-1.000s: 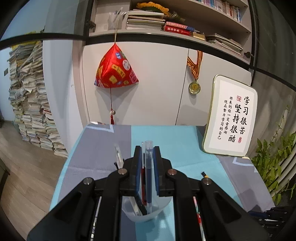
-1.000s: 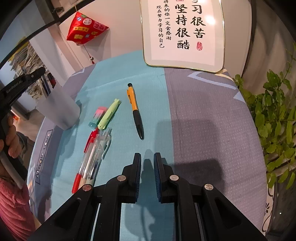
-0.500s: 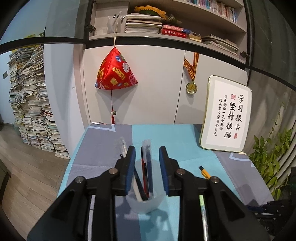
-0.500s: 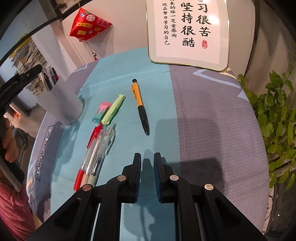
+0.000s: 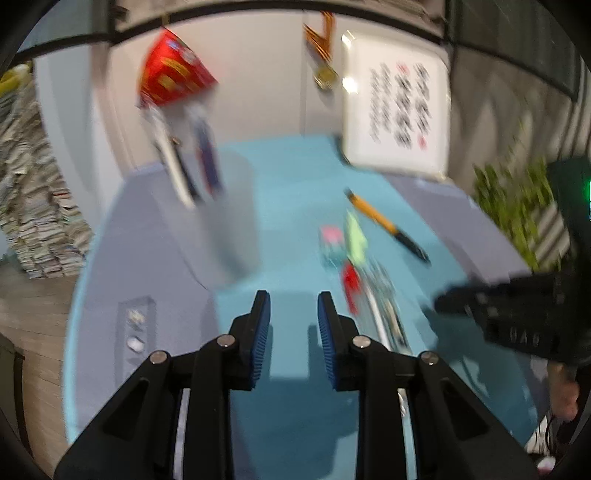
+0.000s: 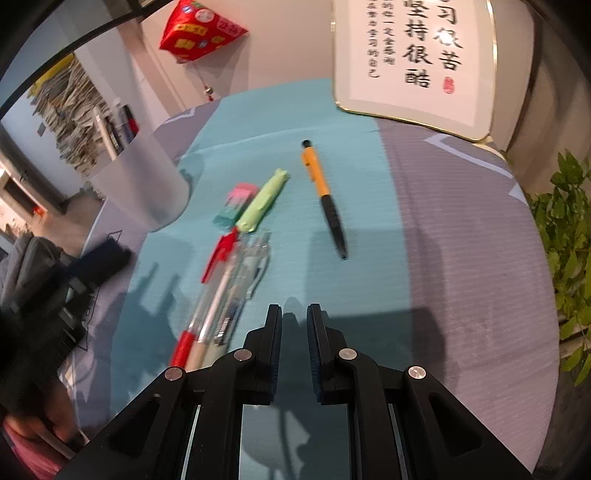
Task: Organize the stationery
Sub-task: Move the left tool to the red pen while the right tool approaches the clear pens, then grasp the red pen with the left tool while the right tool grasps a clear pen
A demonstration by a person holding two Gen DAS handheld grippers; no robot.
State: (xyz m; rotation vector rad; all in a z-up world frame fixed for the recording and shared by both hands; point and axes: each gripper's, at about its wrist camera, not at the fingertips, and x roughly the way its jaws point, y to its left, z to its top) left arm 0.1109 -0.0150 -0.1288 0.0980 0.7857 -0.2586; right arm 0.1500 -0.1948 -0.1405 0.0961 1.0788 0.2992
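Observation:
A frosted cup (image 6: 144,181) (image 5: 229,218) stands at the table's left with several pens (image 6: 122,129) upright in it. On the teal mat lie an orange-and-black pencil (image 6: 323,197) (image 5: 384,225), a green highlighter (image 6: 262,201), a pink-and-teal eraser (image 6: 236,205) and a bundle of red and clear pens (image 6: 218,291). My left gripper (image 5: 293,321) is open and empty, just right of the cup; its view is blurred. My right gripper (image 6: 294,325) has its jaws a narrow gap apart, empty, just right of the pen bundle.
A framed calligraphy board (image 6: 417,59) leans at the back of the table. A green plant (image 6: 569,236) stands off the right edge. A red hanging ornament (image 6: 199,29) is on the wall behind. Stacks of paper (image 5: 33,206) stand on the floor to the left.
My left gripper let go of a pen into the cup, opened, and swung back and right toward the loose stationery. My right gripper stayed near the pen bundle, drifting slightly forward.

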